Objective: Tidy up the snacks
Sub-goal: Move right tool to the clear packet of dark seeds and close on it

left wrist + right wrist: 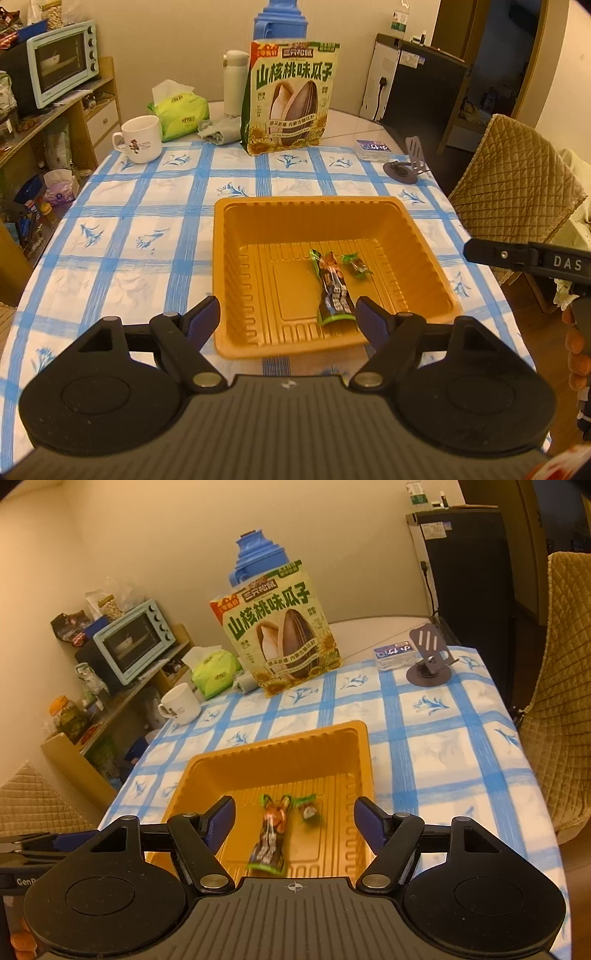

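Two snacks are lying in the orange tray while both grippers are hovering empty over its near rim.

The long dark snack bar is resting on the tray's ribbed floor, with the small green-wrapped candy just beside it, toward the tray's far right. The left gripper is holding its jaws wide apart, gripping nothing; the right gripper is likewise standing open and empty. Beyond the tray, a sunflower-seed bag is standing upright on the checked tablecloth.
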A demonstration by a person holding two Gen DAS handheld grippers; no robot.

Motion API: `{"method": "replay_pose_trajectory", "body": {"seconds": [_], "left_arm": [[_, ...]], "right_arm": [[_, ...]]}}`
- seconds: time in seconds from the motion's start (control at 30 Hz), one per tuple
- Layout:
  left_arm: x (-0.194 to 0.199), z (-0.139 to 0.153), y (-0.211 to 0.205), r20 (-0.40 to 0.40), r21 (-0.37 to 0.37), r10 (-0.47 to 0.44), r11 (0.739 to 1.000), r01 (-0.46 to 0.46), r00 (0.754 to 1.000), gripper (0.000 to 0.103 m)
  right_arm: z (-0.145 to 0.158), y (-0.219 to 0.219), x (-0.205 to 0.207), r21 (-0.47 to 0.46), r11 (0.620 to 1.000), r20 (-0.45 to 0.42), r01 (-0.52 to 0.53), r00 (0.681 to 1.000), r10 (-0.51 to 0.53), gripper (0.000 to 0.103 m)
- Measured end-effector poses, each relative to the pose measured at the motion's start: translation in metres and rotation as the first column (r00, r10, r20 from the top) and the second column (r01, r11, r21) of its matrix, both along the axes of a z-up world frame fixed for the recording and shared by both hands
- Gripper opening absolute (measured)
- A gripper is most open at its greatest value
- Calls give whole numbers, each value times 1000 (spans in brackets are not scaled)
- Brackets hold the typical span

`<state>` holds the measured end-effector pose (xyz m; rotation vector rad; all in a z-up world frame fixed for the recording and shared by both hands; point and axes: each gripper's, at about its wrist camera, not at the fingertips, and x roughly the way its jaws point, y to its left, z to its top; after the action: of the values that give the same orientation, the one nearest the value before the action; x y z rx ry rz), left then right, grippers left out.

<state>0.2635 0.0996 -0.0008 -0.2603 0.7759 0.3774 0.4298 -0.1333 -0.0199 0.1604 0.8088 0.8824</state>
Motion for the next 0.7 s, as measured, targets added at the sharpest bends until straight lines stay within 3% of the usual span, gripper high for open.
{"method": "replay_pose_trajectory", "body": {"seconds": [0.43,0.7], "left_arm": [[-76,6,-44,28,-24,21,1000,-20,999,79],[-110,-5,-68,6,-53,30,998,-30,1000,79]], "right_arm": [[9,-55,-67,3,999,-7,-54,999,54,72],[-4,-75,-104,-46,995,-26,-91,996,90,72]]}}
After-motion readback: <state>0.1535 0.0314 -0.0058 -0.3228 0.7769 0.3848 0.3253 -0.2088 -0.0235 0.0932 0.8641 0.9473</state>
